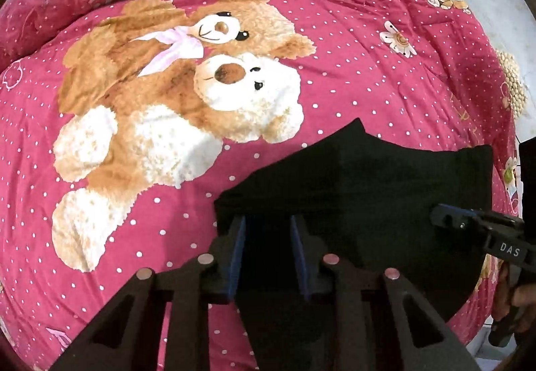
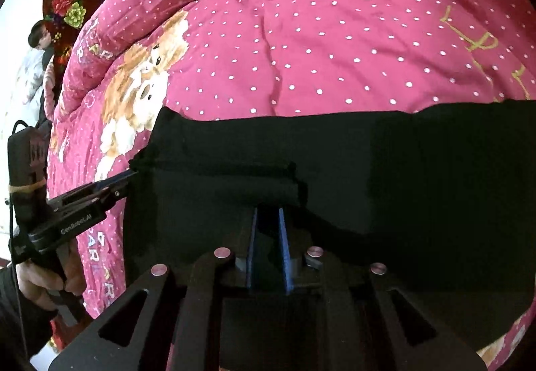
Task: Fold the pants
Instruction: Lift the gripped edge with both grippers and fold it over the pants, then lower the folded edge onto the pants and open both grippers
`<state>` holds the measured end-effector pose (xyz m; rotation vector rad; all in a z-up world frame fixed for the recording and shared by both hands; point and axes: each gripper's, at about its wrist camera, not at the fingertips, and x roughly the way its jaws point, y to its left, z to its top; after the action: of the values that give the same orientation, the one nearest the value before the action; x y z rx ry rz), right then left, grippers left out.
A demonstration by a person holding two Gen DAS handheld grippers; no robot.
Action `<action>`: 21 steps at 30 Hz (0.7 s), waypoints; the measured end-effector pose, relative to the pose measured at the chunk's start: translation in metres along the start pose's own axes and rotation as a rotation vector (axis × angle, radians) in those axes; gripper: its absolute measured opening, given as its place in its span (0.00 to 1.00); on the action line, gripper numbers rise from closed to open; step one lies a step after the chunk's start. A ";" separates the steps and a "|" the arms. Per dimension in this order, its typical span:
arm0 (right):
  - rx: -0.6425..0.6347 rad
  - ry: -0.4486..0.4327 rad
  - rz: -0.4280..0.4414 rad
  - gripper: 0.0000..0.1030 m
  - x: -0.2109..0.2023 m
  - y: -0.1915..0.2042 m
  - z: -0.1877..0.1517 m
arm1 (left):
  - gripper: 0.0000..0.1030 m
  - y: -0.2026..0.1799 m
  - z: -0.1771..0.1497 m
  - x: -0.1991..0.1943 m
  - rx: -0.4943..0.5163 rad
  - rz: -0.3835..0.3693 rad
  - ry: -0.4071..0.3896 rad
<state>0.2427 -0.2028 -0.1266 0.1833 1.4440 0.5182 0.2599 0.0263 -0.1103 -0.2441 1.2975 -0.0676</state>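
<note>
Black cloth fills the gap of my left claw (image 1: 268,223), its blue pads narrow on the near edge of the pants (image 1: 368,176). Across from it my right claw (image 2: 267,213) pinches the same edge, equally narrow. Lying on the pink bed quilt (image 1: 167,210), the pants look already doubled into a wide band. I judge one or two folds remain.
</note>
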 end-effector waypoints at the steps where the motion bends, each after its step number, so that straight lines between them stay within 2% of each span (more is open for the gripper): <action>1: 0.007 0.003 0.006 0.12 0.000 -0.001 0.001 | 0.29 0.000 0.001 0.000 -0.006 -0.004 -0.002; 6: 0.002 -0.018 -0.027 0.13 -0.017 -0.002 -0.004 | 0.28 -0.001 -0.002 -0.014 -0.014 0.027 0.008; 11: -0.058 -0.031 -0.051 0.13 -0.040 0.006 -0.033 | 0.28 -0.020 -0.030 -0.046 0.013 -0.010 -0.016; 15: -0.088 0.015 -0.060 0.13 -0.038 0.011 -0.070 | 0.28 -0.037 -0.076 -0.044 0.034 -0.032 0.056; 17: -0.088 0.086 -0.110 0.13 -0.024 0.006 -0.089 | 0.28 -0.041 -0.098 -0.034 0.037 -0.032 0.121; 18: -0.084 0.093 -0.115 0.13 -0.023 0.003 -0.095 | 0.28 -0.043 -0.107 -0.031 0.042 -0.021 0.146; 21: -0.089 0.061 -0.113 0.13 -0.037 0.007 -0.102 | 0.29 -0.054 -0.123 -0.041 0.076 -0.004 0.141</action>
<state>0.1406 -0.2322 -0.1045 0.0147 1.4777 0.4981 0.1358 -0.0355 -0.0905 -0.1796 1.4315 -0.1388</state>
